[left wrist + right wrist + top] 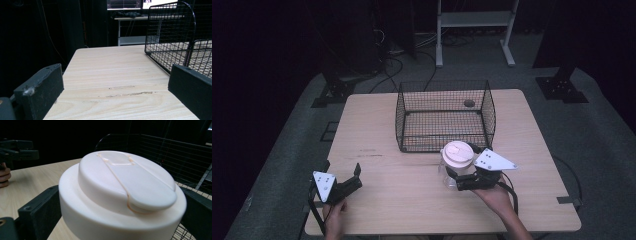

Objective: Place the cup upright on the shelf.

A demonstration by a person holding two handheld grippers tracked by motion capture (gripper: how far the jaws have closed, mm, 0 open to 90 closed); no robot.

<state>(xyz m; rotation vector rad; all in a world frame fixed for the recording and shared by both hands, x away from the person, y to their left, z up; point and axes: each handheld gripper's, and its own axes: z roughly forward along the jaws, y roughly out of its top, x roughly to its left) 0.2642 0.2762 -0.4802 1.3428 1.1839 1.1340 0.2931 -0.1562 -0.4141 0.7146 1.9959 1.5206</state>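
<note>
Two black jaws of the right gripper stand on either side of a clear jar just under its cream lid, apparently closed on it; in the right gripper view the lid fills the gap between the jaws, with a flip tab across its top. The right hand holds this gripper from behind, and the grey three-cornered plate sits on top of it. Just beyond the jar, on the far side from the hand, stands a black wire basket, its near wall close to the lid. The jar is over the wooden table, near its front edge; whether it rests on the table cannot be told.

Well off to the left, the left gripper lies low over the table in the left hand, its jaws spread wide with bare wood between them. Ahead and to its right, the basket rises from the table.
</note>
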